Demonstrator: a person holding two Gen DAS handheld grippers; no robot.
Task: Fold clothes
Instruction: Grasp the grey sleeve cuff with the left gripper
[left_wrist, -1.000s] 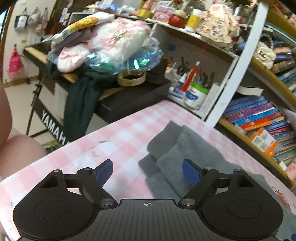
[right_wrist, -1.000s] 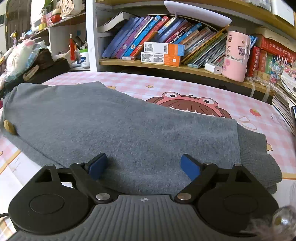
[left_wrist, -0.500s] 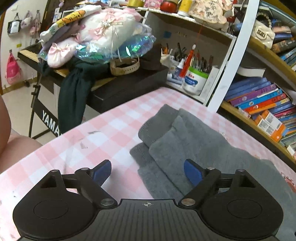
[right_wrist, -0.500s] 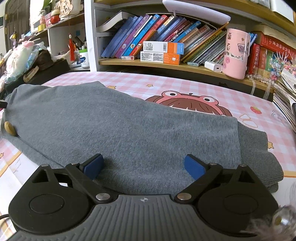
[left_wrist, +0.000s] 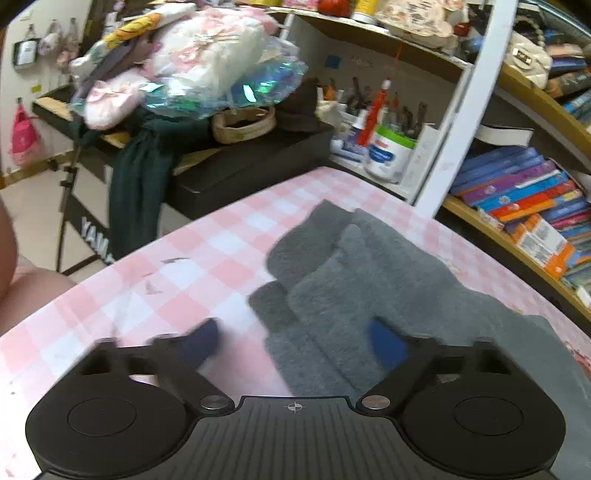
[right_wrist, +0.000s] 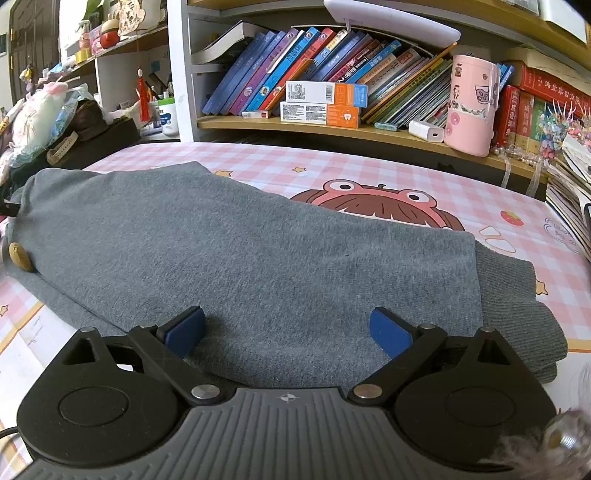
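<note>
Left wrist only: left hand-held gripper (left_wrist: 293, 341) closing over sweater (left_wrist: 369, 280) cuffs; right hand-held gripper (right_wrist: 288, 330) spread.

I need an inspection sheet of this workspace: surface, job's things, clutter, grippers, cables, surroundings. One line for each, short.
Surface: pink-and-white checked tablecloth with a cartoon print.
Job's things: grey knitted sweater lying partly folded, cuffs toward the left end, wooden toggle button at its edge.
Clutter: nothing seen on the cloth besides the sweater.
Grippers: left gripper closing, sweater edge between its blue pads, not yet pressed; right gripper open over the sweater.
Cables: a thin black lead at the right gripper's body.
Surroundings: bookshelf with leaning books, pink cylindrical tin, black keyboard piled with toys.
</note>
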